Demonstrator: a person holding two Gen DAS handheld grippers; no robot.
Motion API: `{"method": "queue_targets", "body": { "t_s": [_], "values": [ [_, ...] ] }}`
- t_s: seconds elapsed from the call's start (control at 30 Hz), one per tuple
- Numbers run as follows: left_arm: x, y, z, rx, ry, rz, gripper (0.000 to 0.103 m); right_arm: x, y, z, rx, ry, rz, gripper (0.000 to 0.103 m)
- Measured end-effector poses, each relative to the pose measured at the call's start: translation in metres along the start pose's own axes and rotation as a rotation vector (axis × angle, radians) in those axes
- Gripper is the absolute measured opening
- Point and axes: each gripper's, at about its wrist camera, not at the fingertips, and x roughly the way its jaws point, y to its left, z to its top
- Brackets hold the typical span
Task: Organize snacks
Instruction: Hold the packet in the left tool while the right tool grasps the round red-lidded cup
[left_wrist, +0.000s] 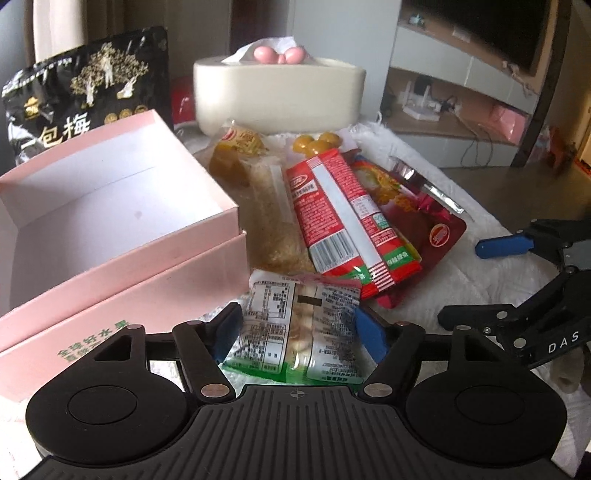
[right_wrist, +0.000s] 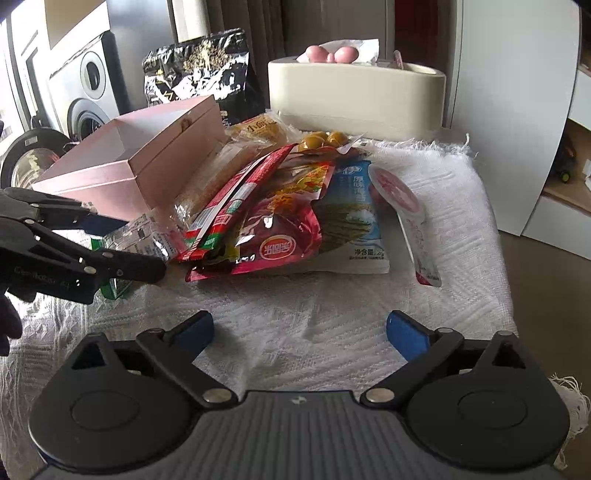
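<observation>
My left gripper (left_wrist: 300, 330) is open, and a clear packet with green ends (left_wrist: 299, 325) lies on the white cloth between its blue pads. In the right wrist view the left gripper (right_wrist: 142, 245) reaches in from the left around that packet (right_wrist: 136, 236). Just left of it stands an open pink box (left_wrist: 147, 258), empty inside. A heap of snacks lies beyond: a red packet (left_wrist: 340, 221), a dark red pouch (right_wrist: 280, 236), a blue-white packet (right_wrist: 351, 221) and a pink-white sachet (right_wrist: 410, 218). My right gripper (right_wrist: 301, 330) is open over bare cloth, nothing between its fingers.
A cream tissue box (right_wrist: 354, 96) and a black snack bag (left_wrist: 85, 92) stand at the back. A yellow packet (left_wrist: 240, 140) and yellow balls (left_wrist: 317, 144) lie in front of the tissue box. The white cloth (right_wrist: 461, 229) ends at the table's right edge.
</observation>
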Motion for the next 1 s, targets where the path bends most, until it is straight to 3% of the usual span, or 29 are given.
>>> {"method": "queue_targets", "body": {
  "t_s": [0.17, 0.23, 0.33, 0.43, 0.53, 0.77, 0.9, 1.0],
  "values": [
    [-0.005, -0.005, -0.001, 0.026, 0.0, -0.006, 0.068, -0.002, 0.004, 0.0, -0.022, 0.009, -0.013, 0.099],
    [-0.012, 0.001, 0.0, -0.005, -0.006, -0.048, 0.066, -0.009, 0.007, 0.0, -0.024, 0.0, -0.008, 0.091],
    [-0.03, 0.008, 0.0, -0.042, -0.049, -0.074, 0.064, -0.028, 0.015, 0.003, -0.069, -0.071, -0.023, 0.091],
    [-0.046, 0.014, -0.001, -0.073, -0.081, -0.086, 0.064, -0.042, 0.018, 0.017, -0.125, -0.177, -0.12, 0.091],
    [-0.057, 0.016, -0.006, -0.092, -0.087, -0.086, 0.064, -0.036, -0.003, 0.04, -0.051, -0.215, -0.169, 0.089],
    [-0.072, 0.024, -0.025, -0.15, -0.075, -0.056, 0.064, 0.017, -0.06, 0.072, 0.141, -0.167, -0.114, 0.079],
    [-0.077, 0.033, -0.034, -0.209, -0.067, -0.051, 0.064, 0.04, -0.074, 0.066, 0.224, -0.083, -0.069, 0.052],
    [-0.074, 0.036, -0.036, -0.226, -0.051, -0.054, 0.064, 0.034, -0.081, 0.058, 0.288, -0.11, -0.065, 0.046]
  ]
}}
